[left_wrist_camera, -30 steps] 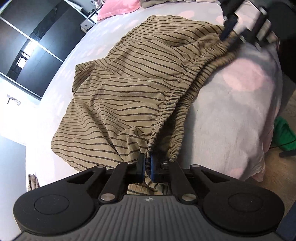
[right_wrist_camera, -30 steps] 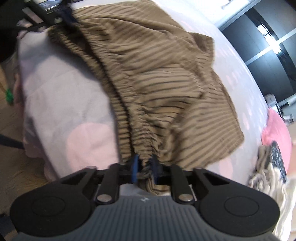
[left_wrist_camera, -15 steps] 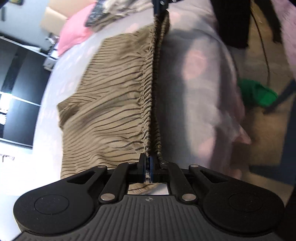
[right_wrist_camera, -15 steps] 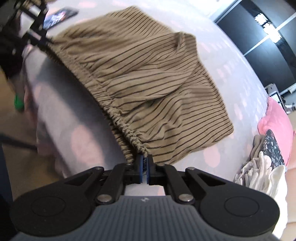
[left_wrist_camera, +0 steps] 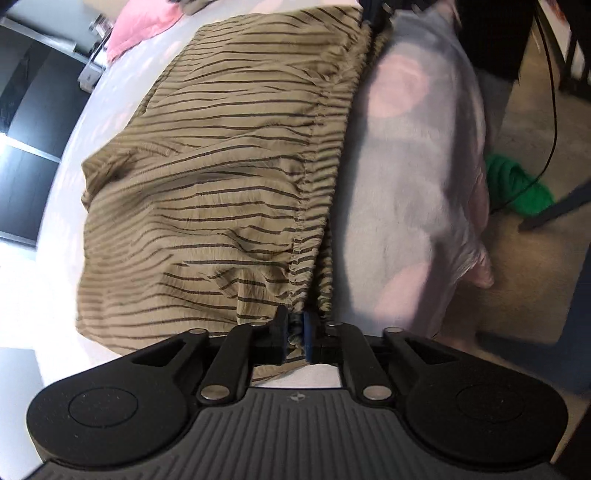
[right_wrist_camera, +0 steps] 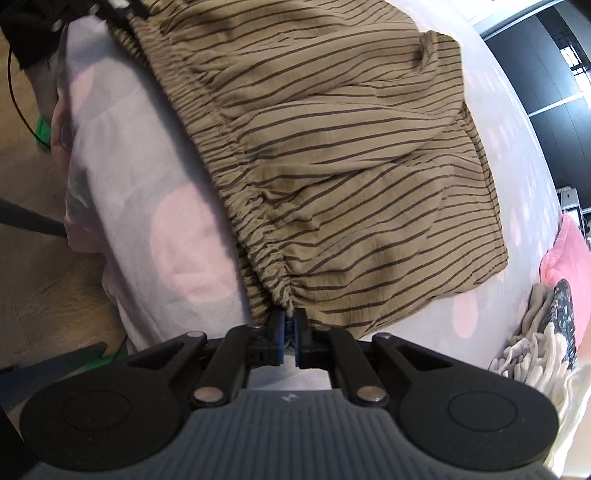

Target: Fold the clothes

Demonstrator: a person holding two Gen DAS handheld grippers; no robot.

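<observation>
A tan garment with thin dark stripes and a gathered elastic waistband lies spread on a bed. It also shows in the right wrist view. My left gripper is shut on one end of the waistband. My right gripper is shut on the other end. The waistband runs slack between them along the bed's edge. The right gripper shows at the top of the left wrist view, and the left gripper at the top left of the right wrist view.
The bed has a pale sheet with pink dots. A pink pillow and a heap of other clothes lie at the far side. Wooden floor, a green object and dark cables lie beside the bed.
The waistband was pulled taut in a straight line half a second ago. Now it is slacker and the garment lies flatter and wider on the bed. Both grippers keep their hold.
</observation>
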